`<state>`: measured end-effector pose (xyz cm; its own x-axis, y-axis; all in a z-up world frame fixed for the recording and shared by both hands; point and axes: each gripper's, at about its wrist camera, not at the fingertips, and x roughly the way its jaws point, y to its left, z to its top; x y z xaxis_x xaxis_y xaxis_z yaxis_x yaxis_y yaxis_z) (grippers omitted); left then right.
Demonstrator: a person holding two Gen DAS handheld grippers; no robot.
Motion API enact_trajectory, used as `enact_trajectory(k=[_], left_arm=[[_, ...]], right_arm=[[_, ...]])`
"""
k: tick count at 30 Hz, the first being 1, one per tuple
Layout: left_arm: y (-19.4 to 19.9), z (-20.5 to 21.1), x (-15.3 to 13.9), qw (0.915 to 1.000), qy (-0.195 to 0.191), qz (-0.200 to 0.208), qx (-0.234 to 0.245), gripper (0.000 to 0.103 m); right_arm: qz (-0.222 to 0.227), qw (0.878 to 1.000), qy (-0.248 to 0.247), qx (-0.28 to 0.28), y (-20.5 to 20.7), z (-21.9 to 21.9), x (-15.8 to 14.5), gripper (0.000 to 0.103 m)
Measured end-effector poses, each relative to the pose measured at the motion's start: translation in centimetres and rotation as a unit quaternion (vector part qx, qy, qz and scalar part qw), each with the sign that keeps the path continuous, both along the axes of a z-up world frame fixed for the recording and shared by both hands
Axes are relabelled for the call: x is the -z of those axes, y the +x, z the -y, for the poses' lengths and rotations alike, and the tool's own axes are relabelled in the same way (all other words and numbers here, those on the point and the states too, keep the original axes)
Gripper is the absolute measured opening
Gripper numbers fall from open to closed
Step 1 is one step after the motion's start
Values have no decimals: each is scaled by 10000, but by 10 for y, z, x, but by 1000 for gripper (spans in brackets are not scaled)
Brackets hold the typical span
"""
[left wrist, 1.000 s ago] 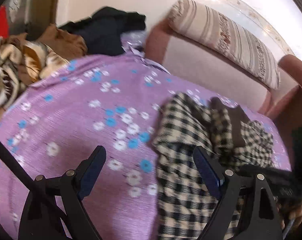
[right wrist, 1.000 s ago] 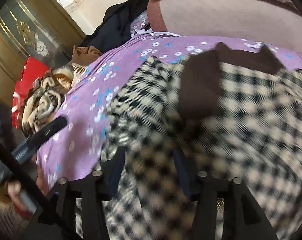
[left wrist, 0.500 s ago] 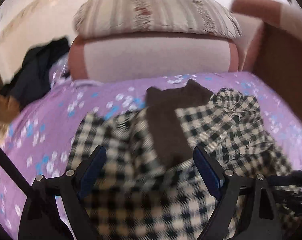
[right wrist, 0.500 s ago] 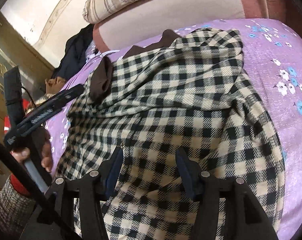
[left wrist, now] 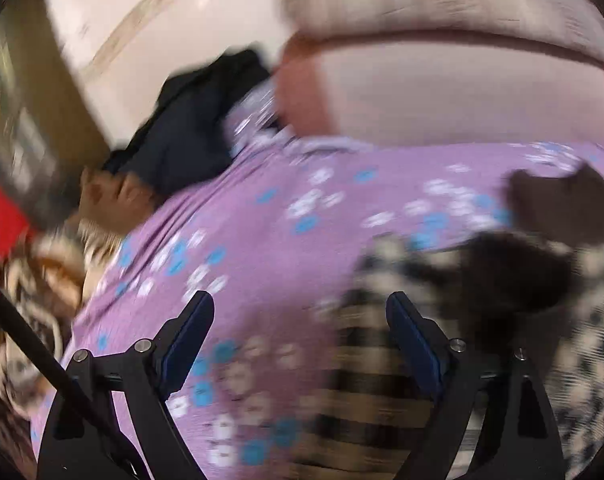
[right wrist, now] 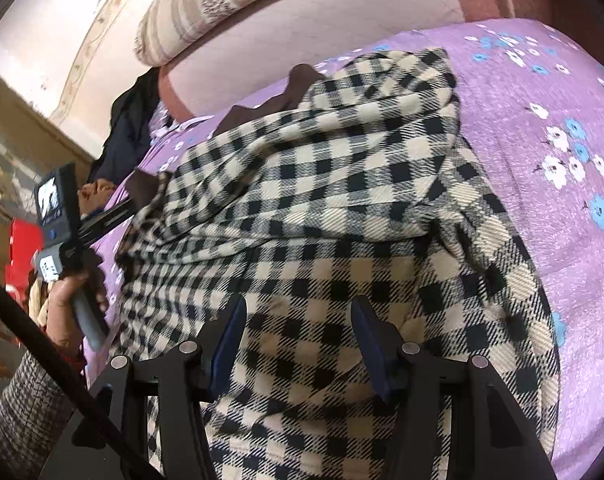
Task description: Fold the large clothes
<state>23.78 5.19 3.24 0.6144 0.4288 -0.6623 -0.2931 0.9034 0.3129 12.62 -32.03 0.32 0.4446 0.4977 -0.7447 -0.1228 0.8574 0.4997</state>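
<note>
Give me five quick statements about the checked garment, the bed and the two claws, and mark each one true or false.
1. The checked garment lies on a purple flowered sheet. True.
2. The right claw is clamped on the garment. False: its jaws stand open above the fabric, gripping nothing.
3. The left claw is open. True.
4. A striped pillow sits above the headboard. True.
5. The garment is plain red. False: it is black and cream check with a brown lining.
</note>
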Motion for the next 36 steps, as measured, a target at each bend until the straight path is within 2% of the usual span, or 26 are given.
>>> enact_trajectory(k=[3,5,6,8,9,12,13,15,18,20,21,22,24,26,27,30,32,33,34,35,36], left_arm=[[-2,-36,5,9986,-375,-116,-352,88],[-12,-51,0,9949,-904,-50,-433,88],[-19,-56,-6,9910,-1266,113,-423,88],[-32,-61,-18,9794,-1935,470,-339,88],[-39,-62,-24,9710,-2284,642,-285,88],[-54,-50,-31,9506,-2966,912,14,88],[-55,-42,-31,9475,-3059,917,155,89],[-53,-20,-29,9475,-3039,843,517,93],[-46,23,-19,9640,-2377,574,1042,94],[-38,45,-11,9710,-1971,370,1298,94],[-32,50,-6,9762,-1738,246,1275,89],[-25,49,-2,9814,-1558,137,1117,64],[-16,34,7,9826,-1715,-156,697,28],[-13,4,16,9707,-2371,-249,296,28],[-15,-7,19,9668,-2540,-221,152,28],[-27,-20,14,9724,-2324,-203,-94,29],[-39,-30,7,9707,-2390,-202,-107,30],[-47,-35,3,9688,-2470,-198,-59,36],[-54,-39,1,9672,-2532,-188,-17,46],[-65,-44,-2,9657,-2590,-164,16,53],[-78,-49,-5,9644,-2643,-116,37,65]], right_arm=[[-40,9999,-40,107,1,2,3,59],[-26,9999,-58,151,0,5,3,59],[-23,9998,-62,162,-1,6,3,59],[-12,9998,-80,165,-1,6,3,59],[-6,9998,-92,161,-1,7,3,59],[20,9998,-154,118,-2,5,3,59],[28,9998,-172,95,-3,4,3,59],[30,9998,-204,58,-3,1,2,59],[21,9997,-239,41,-4,-1,3,59],[-7,9997,-235,63,-3,0,5,59],[-33,9997,-223,79,-3,1,6,59],[-59,9997,-214,96,-2,2,7,59],[-93,9996,-217,127,-1,5,9,59],[-100,9996,-237,141,0,6,10,59],[-97,9996,-242,144,0,8,10,59],[-63,9994,-281,175,0,10,8,59],[44,9990,-389,224,-2,12,2,59],[147,9984,-472,279,-4,15,-4,59],[259,9975,-552,356,-6,20,-10,59],[330,9966,-610,434,-8,24,-15,59],[370,9955,-677,555,-11,31,-20,60]])
